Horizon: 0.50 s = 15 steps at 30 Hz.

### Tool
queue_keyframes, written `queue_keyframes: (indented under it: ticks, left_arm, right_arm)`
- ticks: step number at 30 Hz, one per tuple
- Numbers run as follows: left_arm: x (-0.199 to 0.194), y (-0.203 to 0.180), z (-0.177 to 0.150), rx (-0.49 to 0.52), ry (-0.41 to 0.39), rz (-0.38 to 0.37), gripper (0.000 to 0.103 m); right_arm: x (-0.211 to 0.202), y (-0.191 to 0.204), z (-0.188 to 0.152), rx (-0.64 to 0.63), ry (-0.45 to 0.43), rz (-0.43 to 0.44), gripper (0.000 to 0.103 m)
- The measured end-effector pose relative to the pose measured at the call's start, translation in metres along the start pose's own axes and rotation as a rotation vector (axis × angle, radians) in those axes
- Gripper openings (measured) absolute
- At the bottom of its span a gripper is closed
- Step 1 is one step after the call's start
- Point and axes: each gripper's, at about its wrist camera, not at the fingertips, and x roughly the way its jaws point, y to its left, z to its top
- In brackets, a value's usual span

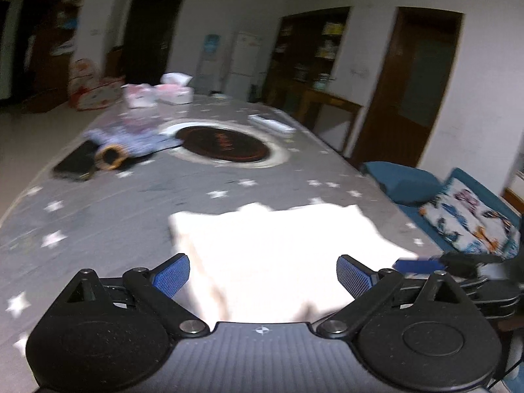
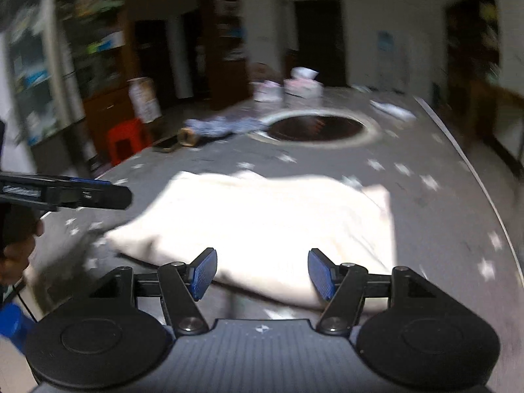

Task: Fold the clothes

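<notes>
A white folded garment (image 1: 268,255) lies on the grey star-print table cover (image 1: 114,216), bright and washed out. My left gripper (image 1: 263,276) hovers over its near edge with the blue pads wide apart and nothing pinched. In the right wrist view the same white garment (image 2: 262,222) spreads across the table. My right gripper (image 2: 262,273) stands open above its near edge, with the cloth below the pads and not clamped. The left gripper (image 2: 82,193) shows as a dark bar at the left edge of that view. The right gripper's blue fingertip (image 1: 416,263) pokes in at the right of the left wrist view.
A round dark hotplate (image 1: 224,145) is set into the table's middle. Beyond it lie a blue patterned cloth (image 1: 131,137), a tape roll (image 1: 111,157), a black phone (image 1: 77,162), a tissue box (image 1: 175,93) and a white remote (image 1: 270,124). A blue sofa with a printed cushion (image 1: 471,226) is at the right; a red stool (image 2: 126,140) stands left.
</notes>
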Motion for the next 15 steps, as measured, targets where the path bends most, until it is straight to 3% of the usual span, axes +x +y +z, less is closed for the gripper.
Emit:
queue_keyframes:
  ticks: [5,11,15]
  left_arm:
    - [0.022,-0.025,0.005,0.038,0.006,-0.062,0.098]
    - [0.043,-0.042,0.006,0.053,0.045,-0.096,0.097]
    - [0.056,-0.057,0.009,0.101,0.065,-0.119,0.095]
  right_arm:
    - [-0.004,-0.027,-0.014,0.135,0.019,0.031,0.063]
    - [-0.029,-0.057,-0.004,0.211,-0.071,0.037,0.061]
    - [-0.024,-0.09,0.004,0.335,-0.058,0.12,0.059]
